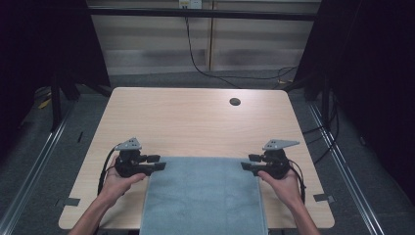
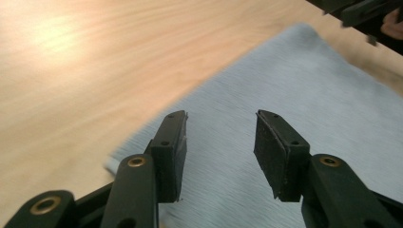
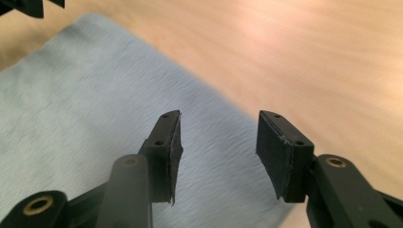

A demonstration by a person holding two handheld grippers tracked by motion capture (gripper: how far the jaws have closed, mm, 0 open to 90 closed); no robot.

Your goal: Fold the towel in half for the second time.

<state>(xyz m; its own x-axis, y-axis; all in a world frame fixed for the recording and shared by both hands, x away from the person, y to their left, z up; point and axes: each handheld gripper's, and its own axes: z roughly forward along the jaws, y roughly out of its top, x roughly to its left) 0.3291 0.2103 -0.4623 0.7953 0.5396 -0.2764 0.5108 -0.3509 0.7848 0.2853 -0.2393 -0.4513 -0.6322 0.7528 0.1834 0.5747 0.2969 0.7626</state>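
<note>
A grey-blue towel (image 1: 203,193) lies flat on the wooden table (image 1: 195,122), its near end hanging over the front edge. My left gripper (image 1: 159,162) hovers at the towel's far left corner, jaws apart with nothing between them. In the left gripper view the towel (image 2: 294,118) lies below the open left gripper (image 2: 221,142). My right gripper (image 1: 247,161) hovers at the far right corner, also open and empty. The right gripper view has the towel (image 3: 95,123) beneath the open right gripper (image 3: 218,142).
A round cable hole (image 1: 235,102) sits near the table's far right. Black cables (image 1: 195,58) run across the floor behind the table. Metal rails (image 1: 44,147) flank the table on both sides. Bare wood stretches beyond the towel.
</note>
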